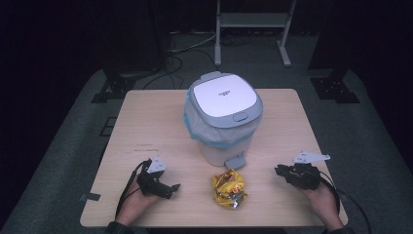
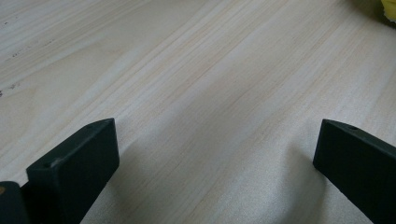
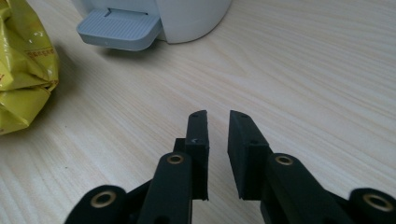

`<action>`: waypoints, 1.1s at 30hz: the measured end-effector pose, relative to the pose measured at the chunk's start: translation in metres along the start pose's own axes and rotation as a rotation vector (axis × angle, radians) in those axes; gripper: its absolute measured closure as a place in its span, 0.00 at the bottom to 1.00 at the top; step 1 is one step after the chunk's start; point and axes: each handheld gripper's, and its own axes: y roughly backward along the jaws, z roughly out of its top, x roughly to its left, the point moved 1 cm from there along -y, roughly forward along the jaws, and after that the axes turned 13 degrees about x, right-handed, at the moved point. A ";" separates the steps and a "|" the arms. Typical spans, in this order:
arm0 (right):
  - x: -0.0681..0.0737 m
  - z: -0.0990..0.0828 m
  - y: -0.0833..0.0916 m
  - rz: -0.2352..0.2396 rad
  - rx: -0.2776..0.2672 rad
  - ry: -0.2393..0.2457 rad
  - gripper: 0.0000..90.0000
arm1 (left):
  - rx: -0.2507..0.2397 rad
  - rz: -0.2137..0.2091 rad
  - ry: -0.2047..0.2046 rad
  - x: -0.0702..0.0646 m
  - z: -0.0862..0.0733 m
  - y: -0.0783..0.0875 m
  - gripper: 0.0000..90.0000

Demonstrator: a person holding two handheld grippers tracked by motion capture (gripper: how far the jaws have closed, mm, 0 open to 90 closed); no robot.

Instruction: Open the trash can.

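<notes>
On the pale wooden surface [image 1: 146, 122] stands a white plastic pedal bin [image 1: 222, 114] with a grey-rimmed lid, a blue-edged bag liner and a grey foot pedal [image 3: 120, 29] at its base. The left tool [image 1: 171, 187] rests low over the surface with its jaws spread wide apart, nothing between them. A crumpled yellow foil snack wrapper [image 1: 228, 189] lies just beyond its tips, between the two tools and just in front of the pedal. The right tool [image 1: 278, 170] points toward the wrapper; its jaws stand nearly together with a narrow gap left, gripping nothing. From this tool, the wrapper lies ahead to the left and the pedal farther ahead.
</notes>
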 end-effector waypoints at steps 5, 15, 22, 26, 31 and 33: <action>0.001 0.002 0.003 0.013 -0.009 -0.020 0.91 | 0.000 0.000 0.000 0.000 0.000 0.000 0.00; 0.007 0.011 0.015 0.014 -0.030 -0.018 1.00 | 0.000 0.000 0.000 0.000 0.000 0.000 0.00; 0.009 0.017 0.023 0.021 -0.042 -0.023 1.00 | -0.001 0.000 0.000 0.000 0.000 0.000 0.00; 0.009 0.022 0.028 0.024 -0.056 -0.022 1.00 | -0.001 0.000 0.002 0.000 0.000 0.000 0.00; 0.010 0.030 0.036 0.034 -0.074 -0.026 1.00 | 0.002 0.000 -0.002 0.000 0.000 0.000 0.00; 0.011 0.032 0.038 0.036 -0.078 -0.022 1.00 | 0.002 0.000 -0.002 0.000 0.000 0.000 0.00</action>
